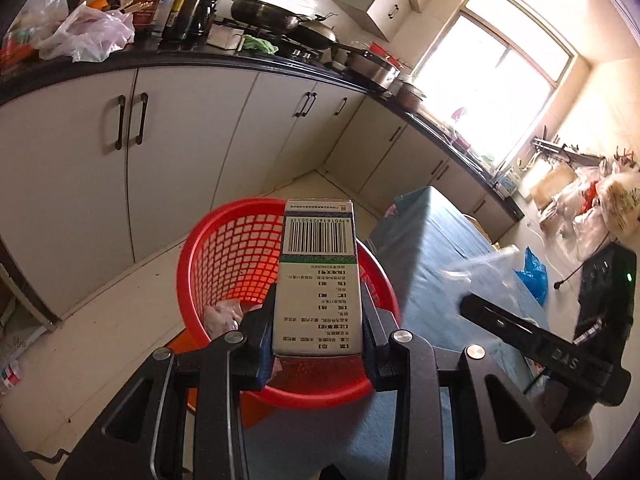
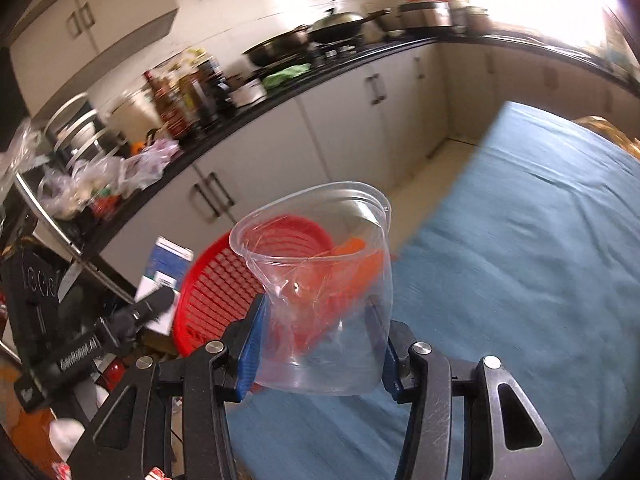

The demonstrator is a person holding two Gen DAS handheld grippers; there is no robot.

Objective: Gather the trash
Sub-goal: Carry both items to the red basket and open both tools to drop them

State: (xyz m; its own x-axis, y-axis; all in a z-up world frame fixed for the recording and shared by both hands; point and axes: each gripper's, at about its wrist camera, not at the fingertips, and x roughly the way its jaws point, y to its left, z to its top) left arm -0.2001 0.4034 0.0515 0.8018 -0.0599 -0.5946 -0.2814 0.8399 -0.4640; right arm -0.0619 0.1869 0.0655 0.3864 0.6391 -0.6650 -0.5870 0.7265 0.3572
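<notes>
My left gripper (image 1: 319, 316) is shut on a white and green medicine box (image 1: 318, 276) with a barcode, held over the red mesh basket (image 1: 240, 248). Crumpled trash (image 1: 224, 316) lies inside the basket. My right gripper (image 2: 320, 344) is shut on a squashed clear plastic cup (image 2: 320, 280), held above the blue tablecloth (image 2: 520, 280) just right of the basket (image 2: 216, 304). The left gripper with the box (image 2: 164, 276) shows in the right wrist view at the basket's left. The right gripper's body (image 1: 532, 344) and the cup (image 1: 480, 276) show at the right of the left wrist view.
The basket stands at the blue table's (image 1: 440, 260) left edge. White cabinets (image 1: 180, 152) with a black counter (image 1: 200, 60) run behind, holding bottles (image 1: 192, 0), plastic bags (image 1: 88, 32) and pans (image 1: 280, 20). A blue bag (image 1: 534, 276) lies on the table's far side.
</notes>
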